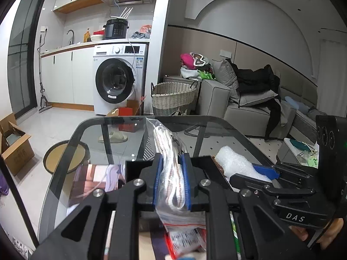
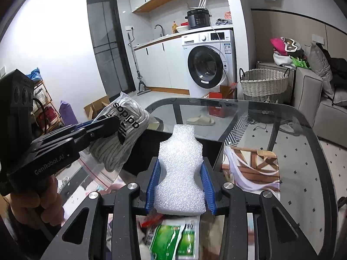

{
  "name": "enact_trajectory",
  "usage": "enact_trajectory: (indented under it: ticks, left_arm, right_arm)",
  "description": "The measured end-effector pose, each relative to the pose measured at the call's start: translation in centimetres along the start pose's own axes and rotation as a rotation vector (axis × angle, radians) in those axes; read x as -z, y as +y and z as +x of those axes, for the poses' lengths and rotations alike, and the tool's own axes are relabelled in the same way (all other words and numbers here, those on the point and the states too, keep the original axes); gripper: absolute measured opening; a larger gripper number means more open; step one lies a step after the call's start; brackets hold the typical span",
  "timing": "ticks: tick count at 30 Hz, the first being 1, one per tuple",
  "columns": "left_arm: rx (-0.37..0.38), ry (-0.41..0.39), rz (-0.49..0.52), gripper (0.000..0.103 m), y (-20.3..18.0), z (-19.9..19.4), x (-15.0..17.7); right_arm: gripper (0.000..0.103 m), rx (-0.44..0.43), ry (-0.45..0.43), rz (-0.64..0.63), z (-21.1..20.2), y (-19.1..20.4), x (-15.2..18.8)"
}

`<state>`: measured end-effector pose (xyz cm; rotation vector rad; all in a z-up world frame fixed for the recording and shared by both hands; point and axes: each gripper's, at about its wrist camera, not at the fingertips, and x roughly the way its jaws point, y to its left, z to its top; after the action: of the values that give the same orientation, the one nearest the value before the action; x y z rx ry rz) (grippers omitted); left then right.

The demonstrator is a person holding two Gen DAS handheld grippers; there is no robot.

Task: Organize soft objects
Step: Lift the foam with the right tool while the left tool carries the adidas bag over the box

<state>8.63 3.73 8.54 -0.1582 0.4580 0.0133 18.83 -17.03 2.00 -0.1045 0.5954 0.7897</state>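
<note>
Glass worktop stood before a washing machine. Left tool gripped bagged socks; right tool squeezed a foam piece. Keeping both grips firm seemed wise while carrying.

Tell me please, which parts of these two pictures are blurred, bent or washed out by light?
Left wrist view: fisheye bends the room edges; the bag in the left gripper blurs at the bottom edge; the glass table carries soft reflections. Right wrist view: the wall at upper left is washed out; the green packet is smeared; the foam in the right gripper is sharp.
</note>
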Motion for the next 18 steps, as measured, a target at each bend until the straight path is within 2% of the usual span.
enact_trajectory:
  ticks: [8,18]
  left_arm:
    - [0.018,-0.004,-0.003,0.015,0.7,1.9,-0.4]
    - [0.009,0.05,-0.028,0.015,1.4,4.9,0.4]
  right_arm:
    - [0.038,-0.004,0.03,0.006,3.1,-0.1,-1.2]
    - [0.038,0.003,0.091,-0.015,6.7,-0.1,-1.4]
